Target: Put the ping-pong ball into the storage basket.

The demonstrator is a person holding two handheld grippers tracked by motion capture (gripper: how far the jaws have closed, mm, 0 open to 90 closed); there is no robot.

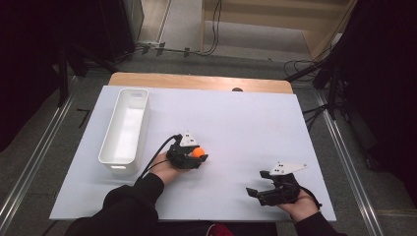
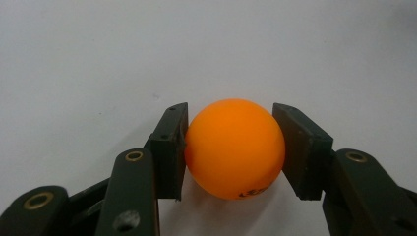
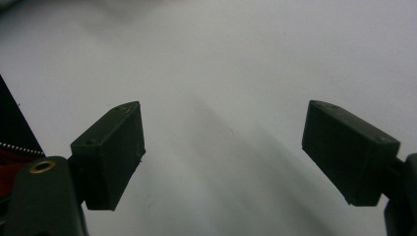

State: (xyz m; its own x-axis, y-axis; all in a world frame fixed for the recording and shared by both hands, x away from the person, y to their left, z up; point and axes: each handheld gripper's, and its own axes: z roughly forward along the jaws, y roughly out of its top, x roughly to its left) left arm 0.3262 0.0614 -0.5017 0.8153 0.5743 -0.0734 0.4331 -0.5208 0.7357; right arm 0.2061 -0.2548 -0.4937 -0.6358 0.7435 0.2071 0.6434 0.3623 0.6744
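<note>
L gripper (image 2: 235, 147) clamps orange ball (image 2: 235, 148), pads on both sides; dark print low on ball, cut off, unreadable. High view: ball (image 1: 198, 152) over white bench (image 1: 246, 128), right of white bin (image 1: 124, 130). R gripper (image 3: 223, 152) wide apart, nothing between.

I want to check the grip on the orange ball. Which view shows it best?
The left gripper view: the orange ball sits large, with both pads pressed on its sides. The high view shows a small orange spot at the left gripper.
</note>
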